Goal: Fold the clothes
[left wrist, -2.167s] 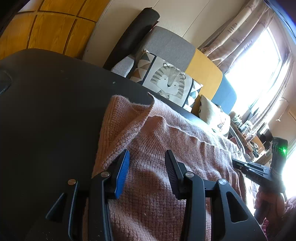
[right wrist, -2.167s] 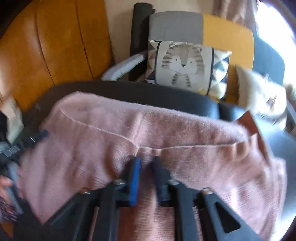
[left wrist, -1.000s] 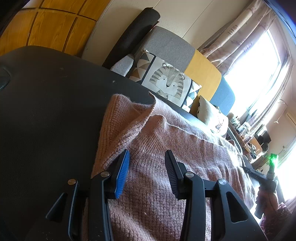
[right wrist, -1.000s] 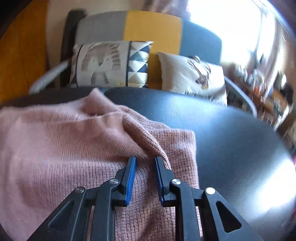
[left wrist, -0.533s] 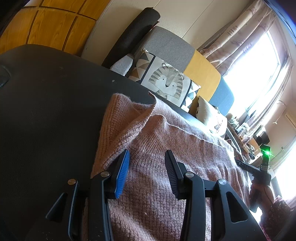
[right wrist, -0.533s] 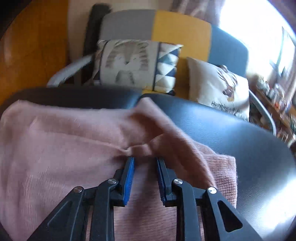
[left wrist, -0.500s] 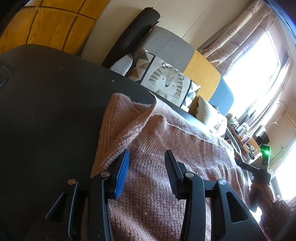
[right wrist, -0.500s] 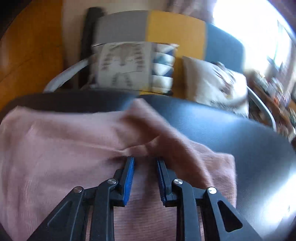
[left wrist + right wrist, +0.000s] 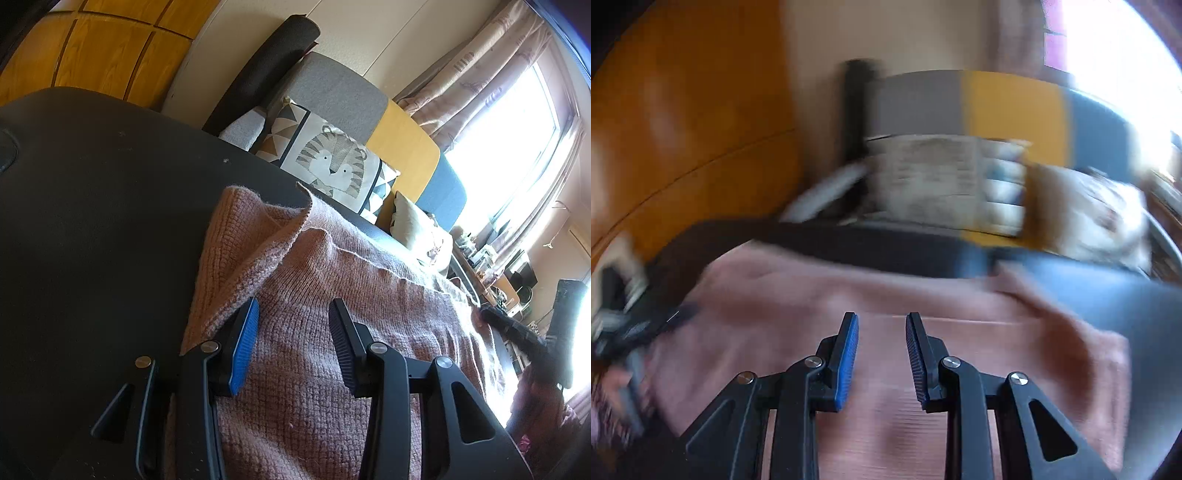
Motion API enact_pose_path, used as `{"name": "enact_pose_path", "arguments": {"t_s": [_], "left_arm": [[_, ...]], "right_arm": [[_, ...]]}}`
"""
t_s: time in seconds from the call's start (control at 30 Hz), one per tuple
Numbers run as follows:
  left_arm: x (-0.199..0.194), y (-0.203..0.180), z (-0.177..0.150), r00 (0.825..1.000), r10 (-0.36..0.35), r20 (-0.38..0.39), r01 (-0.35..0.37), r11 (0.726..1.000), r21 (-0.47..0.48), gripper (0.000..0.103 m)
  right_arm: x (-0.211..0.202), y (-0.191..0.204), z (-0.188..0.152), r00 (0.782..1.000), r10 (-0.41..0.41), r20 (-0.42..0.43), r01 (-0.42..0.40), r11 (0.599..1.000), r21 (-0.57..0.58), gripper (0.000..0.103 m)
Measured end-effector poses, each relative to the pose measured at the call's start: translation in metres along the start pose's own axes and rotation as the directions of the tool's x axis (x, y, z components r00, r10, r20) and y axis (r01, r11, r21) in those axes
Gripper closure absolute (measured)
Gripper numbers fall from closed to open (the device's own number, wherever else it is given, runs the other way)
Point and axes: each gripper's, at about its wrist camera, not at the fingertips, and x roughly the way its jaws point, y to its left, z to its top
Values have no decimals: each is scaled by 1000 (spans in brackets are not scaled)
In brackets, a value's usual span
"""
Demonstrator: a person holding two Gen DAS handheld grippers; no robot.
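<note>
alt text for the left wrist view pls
An open left claw hovers over a pink knit sweater spread on a black table. Behind are a tiger cushion, a sofa and a bright window.

A black worktop (image 9: pixel 92 206) fills the foreground, with orange wood panelling (image 9: pixel 96 55) and a cream wall (image 9: pixel 354 37) behind it. Against the wall stands a sofa (image 9: pixel 340 96) with grey, yellow and blue back sections, a dark roll (image 9: pixel 266 70) leaning at its left end and two cushions on it: a tiger cushion (image 9: pixel 328 162) and a pale cushion (image 9: pixel 413 225). At the right, patterned curtains (image 9: pixel 472 81) frame a window (image 9: pixel 524 140) blown out with daylight, and a cluttered shelf (image 9: pixel 487 266) lies below it.
</note>
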Motion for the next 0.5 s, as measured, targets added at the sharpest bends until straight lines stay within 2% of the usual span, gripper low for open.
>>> {"name": "enact_pose_path", "arguments": {"t_s": [0.07, 0.17, 0.23, 0.27, 0.37, 0.5], "left_arm": [[0, 0, 0, 1000, -1, 0, 1, 1000, -1, 61], [0, 1, -1, 1000, -3, 1, 3, 1000, -1, 61], [1, 1, 0, 1000, -5, 2, 5, 1000, -2, 61], [1, 1, 0, 1000, -5, 3, 5, 1000, -2, 61], [1, 1, 0, 1000, -8, 3, 9, 1000, -5, 61], [1, 2, 1, 1000, -11, 3, 11, 1000, -7, 61]], "right_arm": [[16, 34, -1, 997, 63, -43, -67, 991, -112, 77], [47, 77, -14, 993, 27, -115, -54, 970, -237, 77], [60, 75, -15, 993, -32, -117, 3, 970, -243, 77], [66, 73, -14, 991, -59, -117, 29, 971, -237, 77], [74, 45, -6, 992, -64, -106, 57, 996, -65, 76], [53, 16, -7, 989, -126, -77, 125, 992, -11, 76]]}}
